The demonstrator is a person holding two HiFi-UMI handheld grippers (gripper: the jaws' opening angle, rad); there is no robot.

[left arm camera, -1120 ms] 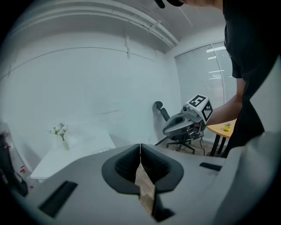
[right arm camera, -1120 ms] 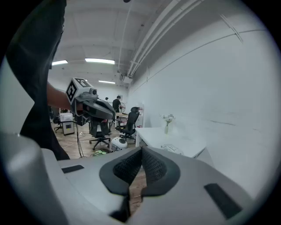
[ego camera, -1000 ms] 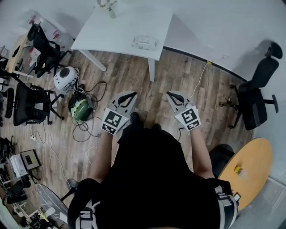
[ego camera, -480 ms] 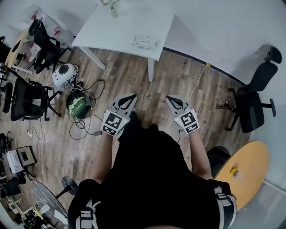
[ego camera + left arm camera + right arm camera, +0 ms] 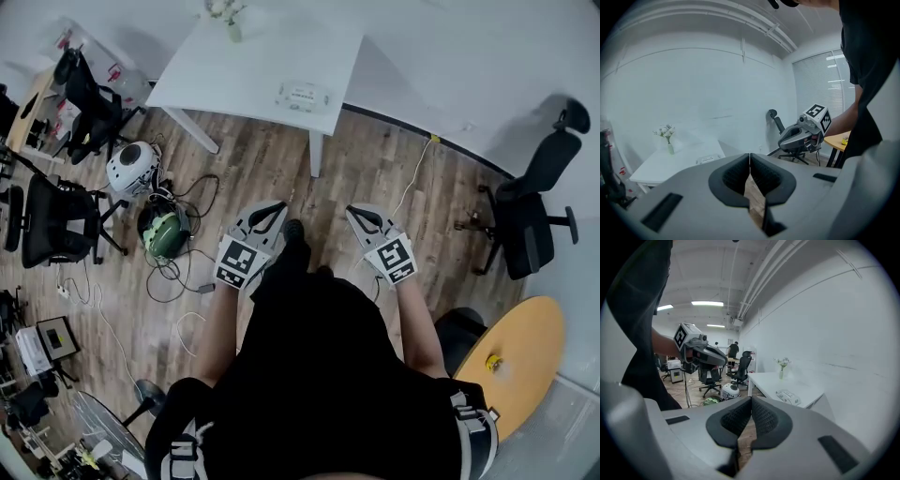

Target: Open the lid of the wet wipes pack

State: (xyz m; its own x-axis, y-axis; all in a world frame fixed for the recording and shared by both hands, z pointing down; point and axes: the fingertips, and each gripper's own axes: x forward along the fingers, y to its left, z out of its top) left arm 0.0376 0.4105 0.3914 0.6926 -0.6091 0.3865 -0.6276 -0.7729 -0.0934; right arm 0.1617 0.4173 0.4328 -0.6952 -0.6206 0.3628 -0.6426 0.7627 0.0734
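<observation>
The wet wipes pack (image 5: 303, 95) lies flat on a white table (image 5: 234, 70) far ahead of me; it also shows small in the left gripper view (image 5: 707, 160) and the right gripper view (image 5: 788, 396). My left gripper (image 5: 273, 205) hangs over the wooden floor, well short of the table, jaws shut with nothing between them. My right gripper (image 5: 358, 213) is level with it, also shut and empty. Each gripper appears in the other's view: the right gripper (image 5: 806, 131), the left gripper (image 5: 701, 351).
A small vase of flowers (image 5: 225, 14) stands at the table's far edge. Left of me are black office chairs (image 5: 58, 220), two helmets (image 5: 131, 166) and loose cables (image 5: 183, 267) on the floor. Another chair (image 5: 534, 211) and a round wooden table (image 5: 520, 361) are at the right.
I have stepped slightly forward; the table and pack sit a little nearer in the head view. Both grippers stay shut, held side by side.
</observation>
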